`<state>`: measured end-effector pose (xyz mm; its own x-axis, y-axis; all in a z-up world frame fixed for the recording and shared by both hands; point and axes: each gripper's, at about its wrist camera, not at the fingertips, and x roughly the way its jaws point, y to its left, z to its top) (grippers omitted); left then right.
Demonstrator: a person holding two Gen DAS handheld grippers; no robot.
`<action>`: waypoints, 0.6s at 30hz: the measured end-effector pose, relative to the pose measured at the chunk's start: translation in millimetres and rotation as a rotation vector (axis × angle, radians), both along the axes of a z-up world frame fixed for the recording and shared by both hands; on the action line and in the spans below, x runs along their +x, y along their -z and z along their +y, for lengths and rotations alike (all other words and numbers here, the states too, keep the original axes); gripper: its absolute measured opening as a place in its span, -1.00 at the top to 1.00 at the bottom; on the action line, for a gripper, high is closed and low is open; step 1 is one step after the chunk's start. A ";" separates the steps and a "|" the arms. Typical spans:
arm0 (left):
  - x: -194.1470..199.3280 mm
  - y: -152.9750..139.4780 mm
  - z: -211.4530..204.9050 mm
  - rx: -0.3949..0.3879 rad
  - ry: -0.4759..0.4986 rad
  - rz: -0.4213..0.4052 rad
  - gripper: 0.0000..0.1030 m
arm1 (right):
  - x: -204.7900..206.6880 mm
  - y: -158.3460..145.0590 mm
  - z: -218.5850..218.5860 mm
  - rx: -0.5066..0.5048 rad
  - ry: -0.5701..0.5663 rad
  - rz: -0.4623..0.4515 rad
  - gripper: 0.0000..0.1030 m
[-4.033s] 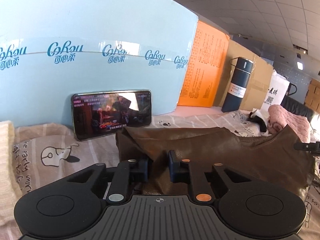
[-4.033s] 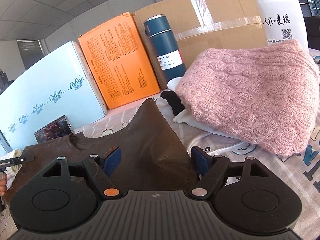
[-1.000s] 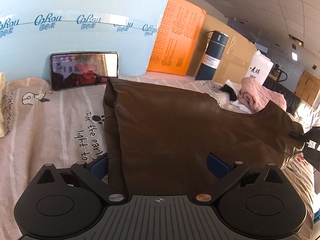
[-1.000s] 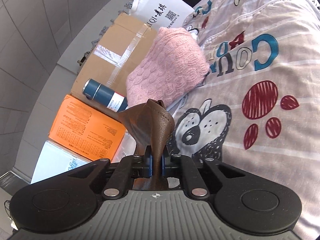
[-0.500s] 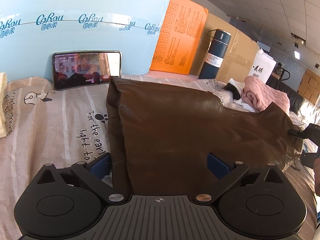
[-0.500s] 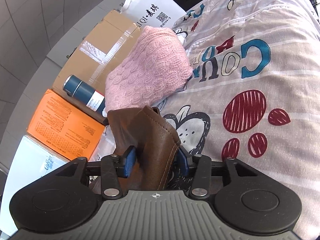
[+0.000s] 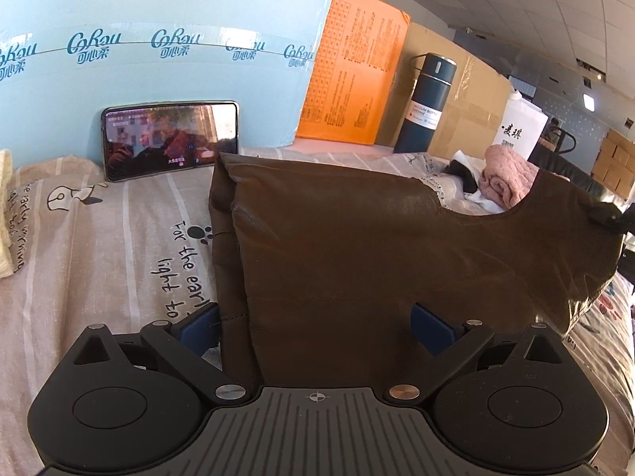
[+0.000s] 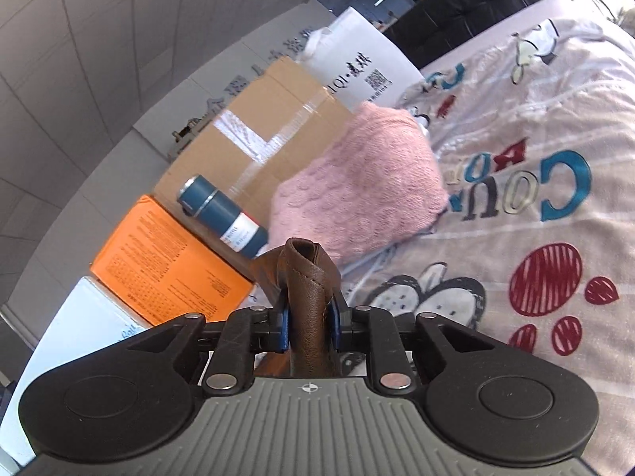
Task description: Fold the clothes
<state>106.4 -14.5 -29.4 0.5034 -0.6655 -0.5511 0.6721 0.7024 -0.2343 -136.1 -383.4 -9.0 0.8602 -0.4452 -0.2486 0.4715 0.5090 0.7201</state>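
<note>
A brown leather-look garment (image 7: 377,258) lies folded on the printed bedsheet (image 7: 99,258). In the left wrist view my left gripper (image 7: 315,323) is open, its blue pads wide apart on either side of the garment's near edge. In the right wrist view my right gripper (image 8: 309,323) is shut on a bunched brown corner of the garment (image 8: 307,277) and holds it up off the sheet. That gripper shows at the far right of the left wrist view (image 7: 611,216), pinching the raised corner.
A phone (image 7: 170,139) leans on a light blue box (image 7: 158,59). An orange box (image 7: 353,79), a dark blue bottle (image 7: 426,107), a cardboard box (image 8: 258,135) and a white bag (image 8: 357,59) line the back. A folded pink sweater (image 8: 357,182) lies to the right.
My right gripper opened around the garment corner half a second ago and has now shut on it again. My left gripper stays open over the garment's near edge, having let go earlier.
</note>
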 end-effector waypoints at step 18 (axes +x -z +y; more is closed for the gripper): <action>1.1 -0.6 -0.9 0.000 0.003 -0.001 -0.97 | 77.0 -56.9 127.3 -0.442 -0.280 0.034 0.65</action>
